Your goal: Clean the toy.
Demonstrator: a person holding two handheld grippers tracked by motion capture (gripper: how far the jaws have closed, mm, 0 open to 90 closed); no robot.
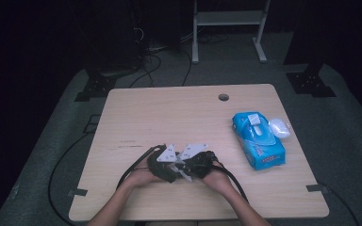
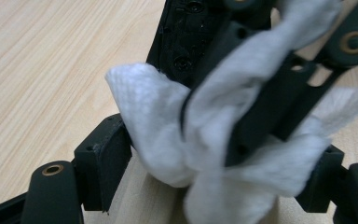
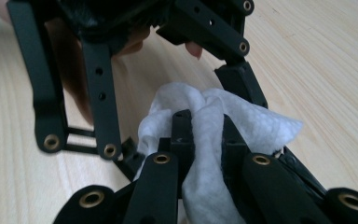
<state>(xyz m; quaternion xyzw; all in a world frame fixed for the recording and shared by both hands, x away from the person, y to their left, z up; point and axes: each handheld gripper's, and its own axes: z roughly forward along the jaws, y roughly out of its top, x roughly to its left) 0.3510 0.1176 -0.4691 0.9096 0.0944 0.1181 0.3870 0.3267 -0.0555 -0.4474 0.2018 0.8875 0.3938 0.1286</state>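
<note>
- The two grippers are meeting tip to tip near the front edge of the wooden table [image 1: 179, 113], a little left of its middle, with the left gripper [image 1: 168, 165] and the right gripper [image 1: 191, 165] almost touching.
- A crumpled white tissue [image 3: 205, 135] is sitting between them, just above the tabletop.
- In the right gripper view, the right gripper's jaws are pressing together on a fold of the tissue, which is running lengthwise between them from the bottom edge upward and away from the camera.
- Beyond the tips the tissue is bunching, with one loose corner pointing out to the right in that view.
- In the left gripper view, the tissue [image 2: 214, 154] is lying across the gap between the left gripper's jaws, which are standing well apart on either side of it; the left one is touching the wad at its edge.
- There the right gripper is coming in from above, clamping the tissue.
- The wad's long axis is hard to tell, since it is crumpled.
- A hand [image 1: 222, 181] is holding each gripper from the near side.
- A blue tissue pack [image 1: 259, 141] is lying toward the right edge, its long axis running roughly front to back, with a white oval object [image 1: 280, 127] just beside it.
</note>
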